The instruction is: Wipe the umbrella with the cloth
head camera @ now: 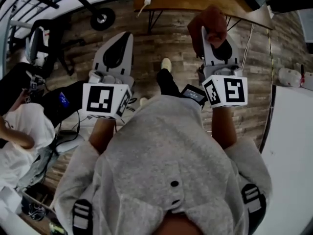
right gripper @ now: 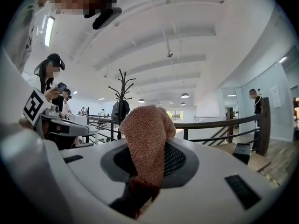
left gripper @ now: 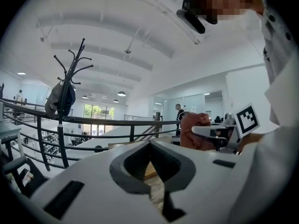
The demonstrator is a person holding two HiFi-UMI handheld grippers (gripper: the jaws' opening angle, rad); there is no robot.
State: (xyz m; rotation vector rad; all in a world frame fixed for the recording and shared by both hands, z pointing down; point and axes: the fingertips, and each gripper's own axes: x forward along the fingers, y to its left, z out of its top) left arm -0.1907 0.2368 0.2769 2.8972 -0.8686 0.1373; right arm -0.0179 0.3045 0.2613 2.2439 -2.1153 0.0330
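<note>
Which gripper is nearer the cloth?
Right. The right gripper is shut on the cloth; the left gripper, shut and empty, is off to its side, not touching.

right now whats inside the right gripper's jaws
A reddish-brown cloth, clamped by the right gripper and bunched up above it. The pinched end is hidden between the jaws.

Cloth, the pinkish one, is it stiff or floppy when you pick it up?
Probably floppy: the cloth bunches into a soft hump where the shut jaws pinch it. Likely light, since that pinch holds it all up. Its knitted surface looks rough, so probably not slippery.
</note>
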